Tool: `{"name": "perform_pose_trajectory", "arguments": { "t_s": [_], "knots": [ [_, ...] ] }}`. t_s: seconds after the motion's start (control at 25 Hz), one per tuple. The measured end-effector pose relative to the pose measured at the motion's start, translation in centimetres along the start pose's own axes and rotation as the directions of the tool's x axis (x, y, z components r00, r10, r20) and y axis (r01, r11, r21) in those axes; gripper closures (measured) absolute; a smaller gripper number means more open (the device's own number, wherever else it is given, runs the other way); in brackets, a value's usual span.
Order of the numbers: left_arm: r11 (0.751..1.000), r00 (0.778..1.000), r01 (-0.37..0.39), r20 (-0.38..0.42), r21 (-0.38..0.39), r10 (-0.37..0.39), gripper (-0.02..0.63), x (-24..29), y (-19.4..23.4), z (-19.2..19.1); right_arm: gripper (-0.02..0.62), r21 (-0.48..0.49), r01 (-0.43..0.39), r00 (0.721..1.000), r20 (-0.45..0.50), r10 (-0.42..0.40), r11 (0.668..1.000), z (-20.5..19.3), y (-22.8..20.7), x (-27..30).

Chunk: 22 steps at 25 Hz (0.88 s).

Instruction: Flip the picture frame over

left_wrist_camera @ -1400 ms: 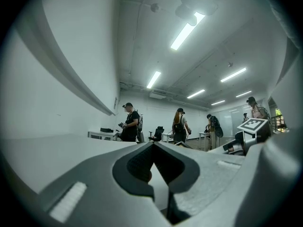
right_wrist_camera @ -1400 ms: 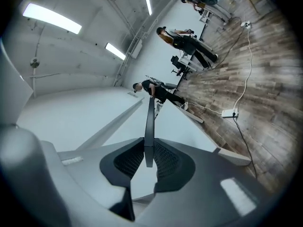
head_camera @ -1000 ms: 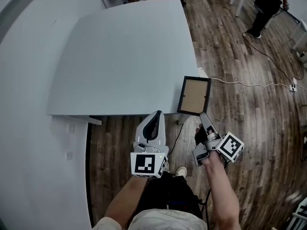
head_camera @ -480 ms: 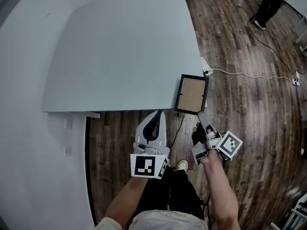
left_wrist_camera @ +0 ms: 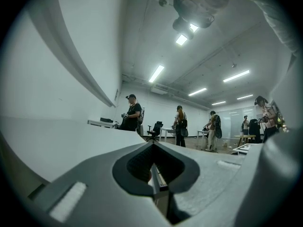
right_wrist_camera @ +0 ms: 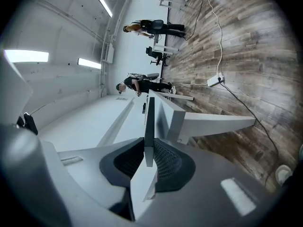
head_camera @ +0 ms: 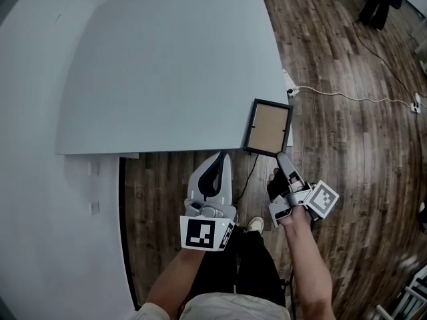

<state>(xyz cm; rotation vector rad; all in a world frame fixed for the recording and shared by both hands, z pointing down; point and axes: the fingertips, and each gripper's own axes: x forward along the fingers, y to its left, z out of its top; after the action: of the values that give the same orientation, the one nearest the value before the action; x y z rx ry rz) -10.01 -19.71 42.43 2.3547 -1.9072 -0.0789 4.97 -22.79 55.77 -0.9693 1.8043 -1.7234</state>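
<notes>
picture frame is clamped by its near edge in right gripper, projecting straight ahead of the jaws, brown backing faced upward | left gripper is shut on nothing, alongside | frame is judged light, stiff, possibly glazed and breakable; hold is best taken on the black moulding, not the panel

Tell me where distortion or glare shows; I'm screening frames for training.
Head view: fisheye bows the table edges and floor planks; the picture frame looks sharp. Left gripper view: round black vignette, ceiling light flares white. Right gripper view: same vignette, planks curve strongly.
</notes>
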Motion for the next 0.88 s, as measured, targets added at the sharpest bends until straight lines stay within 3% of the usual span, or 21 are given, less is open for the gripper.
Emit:
{"name": "perform_pose_trajectory", "arguments": {
  "t_s": [0.24,0.88],
  "knots": [
    [1.0,1.0,0.021,0.0,-0.019,-0.021,0.606,-0.3,-0.6,-1.2,0.506,0.05,-0.036,0.999,0.023,0.035,0.998,-0.3,-1.1,0.1],
    [0.999,0.998,0.04,-0.039,-0.037,-0.042,0.606,-0.6,-0.9,-3.6,0.503,0.066,-0.096,0.992,0.082,0.091,0.993,0.1,-2.8,0.9]
  ]
}}
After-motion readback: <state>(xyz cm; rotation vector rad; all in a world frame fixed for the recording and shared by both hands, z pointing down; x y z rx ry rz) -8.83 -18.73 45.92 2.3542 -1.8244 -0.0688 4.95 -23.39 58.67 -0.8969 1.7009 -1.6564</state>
